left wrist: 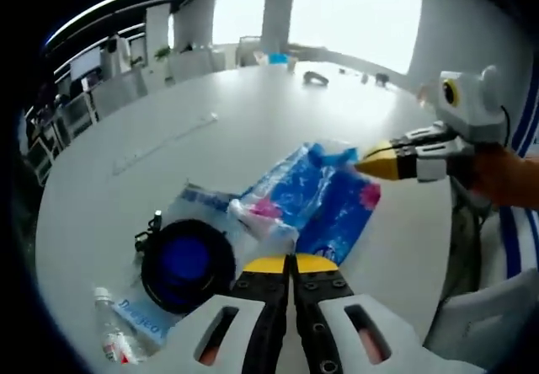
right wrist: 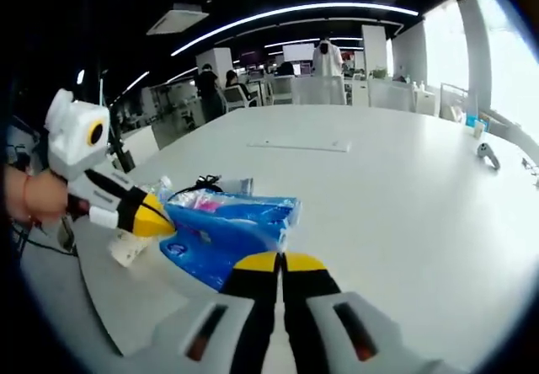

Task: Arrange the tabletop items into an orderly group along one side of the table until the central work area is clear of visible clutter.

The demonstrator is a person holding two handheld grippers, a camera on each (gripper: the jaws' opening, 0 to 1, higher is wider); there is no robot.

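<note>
Left gripper [left wrist: 292,264], jaws closed and empty, sits just short of the blue plastic packs [left wrist: 313,197], whose long axis runs away toward the right gripper [left wrist: 370,160], jaws closed at their far end. Beside the packs lie a black round case [left wrist: 187,264] and a water bottle [left wrist: 114,338] on the white surface [left wrist: 210,104].

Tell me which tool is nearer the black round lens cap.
Left. The left tool hovers right beside the black round lens cap; the right tool sits farther off, past the blue plastic packs.
</note>
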